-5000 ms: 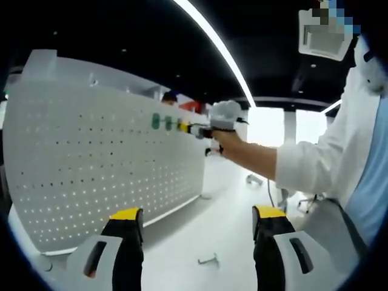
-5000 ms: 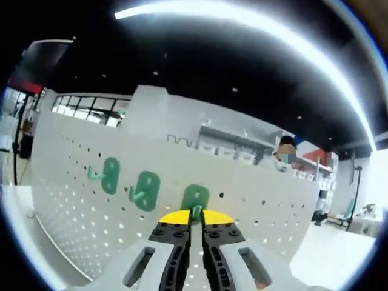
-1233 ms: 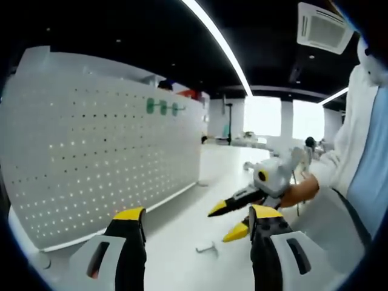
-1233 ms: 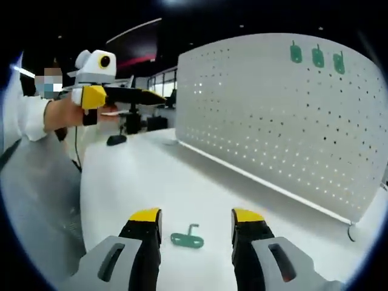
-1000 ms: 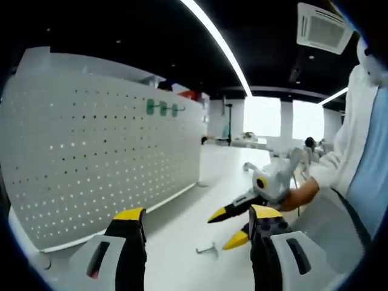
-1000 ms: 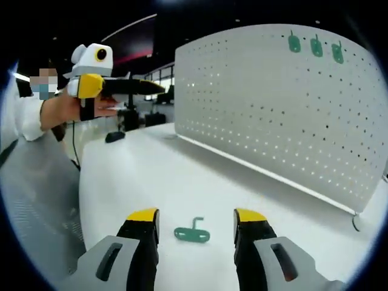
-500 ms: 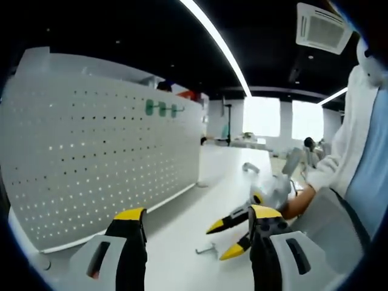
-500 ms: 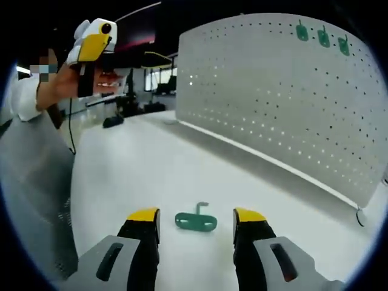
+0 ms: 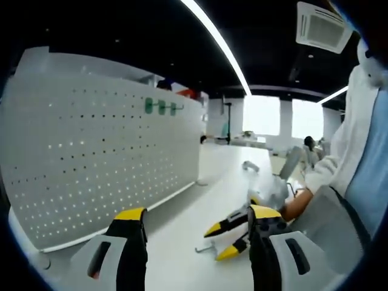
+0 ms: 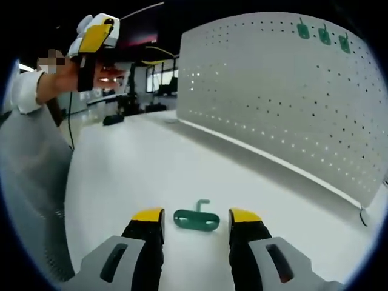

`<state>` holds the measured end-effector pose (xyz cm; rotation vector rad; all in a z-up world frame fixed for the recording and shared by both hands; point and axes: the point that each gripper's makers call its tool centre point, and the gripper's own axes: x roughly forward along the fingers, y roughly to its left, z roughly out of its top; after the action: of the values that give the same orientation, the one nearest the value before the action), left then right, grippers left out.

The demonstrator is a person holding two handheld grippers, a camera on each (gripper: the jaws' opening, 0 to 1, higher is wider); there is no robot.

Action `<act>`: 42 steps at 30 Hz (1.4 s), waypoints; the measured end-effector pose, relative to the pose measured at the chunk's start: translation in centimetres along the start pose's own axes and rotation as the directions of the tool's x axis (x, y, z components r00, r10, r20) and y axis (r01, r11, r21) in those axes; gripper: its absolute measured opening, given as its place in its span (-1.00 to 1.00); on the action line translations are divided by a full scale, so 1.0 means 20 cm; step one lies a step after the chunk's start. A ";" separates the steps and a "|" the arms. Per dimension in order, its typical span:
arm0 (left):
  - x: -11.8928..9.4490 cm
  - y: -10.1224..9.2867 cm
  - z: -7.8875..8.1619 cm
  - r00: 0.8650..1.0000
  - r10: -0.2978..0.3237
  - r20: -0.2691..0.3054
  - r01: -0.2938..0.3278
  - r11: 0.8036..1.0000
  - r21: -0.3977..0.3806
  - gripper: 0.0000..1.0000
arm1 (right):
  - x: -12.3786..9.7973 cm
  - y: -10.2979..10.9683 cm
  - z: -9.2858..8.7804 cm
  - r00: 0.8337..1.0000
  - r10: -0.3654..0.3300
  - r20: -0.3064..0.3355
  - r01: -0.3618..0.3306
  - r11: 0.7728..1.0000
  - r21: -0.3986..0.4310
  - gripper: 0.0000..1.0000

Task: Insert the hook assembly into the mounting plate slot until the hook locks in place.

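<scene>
We are at the pick-up step: our right hand-held gripper [image 10: 195, 219] hangs low over the white counter [image 10: 133, 170] with its jaws spread, and the green hook assembly [image 10: 196, 218] lies flat on the counter just ahead, between the yellow tips. Next, we judge, the jaws must close on its flat plate so its bent prong can reach the pegboard mounting plate [image 10: 279, 91], where three green hooks [image 10: 324, 33] hang. Our left hand-held gripper [image 9: 191, 215] is open and empty, raised off to the side.

A ceiling light strip [image 9: 215, 39] glows above an air-conditioning vent [image 9: 320, 25].
</scene>
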<state>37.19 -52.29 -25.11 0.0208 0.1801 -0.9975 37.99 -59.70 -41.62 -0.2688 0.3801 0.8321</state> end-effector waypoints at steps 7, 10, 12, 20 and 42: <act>0.00 0.00 0.00 1.000 0.000 0.001 0.000 1.000 -0.001 0.37 | 0.02 0.02 -0.03 1.000 0.017 -0.016 -0.017 1.000 0.008 -0.23; 0.00 0.00 0.00 1.000 -0.001 0.000 0.001 1.000 -0.002 0.37 | 0.03 0.02 -0.02 1.000 0.023 -0.017 -0.023 1.000 -0.005 -0.23; 0.00 0.00 0.00 1.000 -0.001 0.000 0.001 1.000 -0.003 0.37 | 0.04 0.03 -0.02 1.000 0.026 -0.013 -0.026 1.000 -0.010 -0.23; 0.00 0.00 -0.01 1.000 0.003 -0.002 -0.003 1.000 -0.010 0.37 | 0.05 0.02 -0.02 1.000 0.017 -0.010 -0.017 1.000 0.010 -0.31; 0.00 0.00 -0.03 1.000 -0.004 -0.014 0.003 1.000 -0.018 0.36 | 0.03 0.01 0.00 1.000 0.013 0.016 -0.013 1.000 -0.021 -0.40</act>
<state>37.10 -52.27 -25.75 0.0109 0.2020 -0.9992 38.19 -59.13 -41.98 -0.2793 0.3590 0.8511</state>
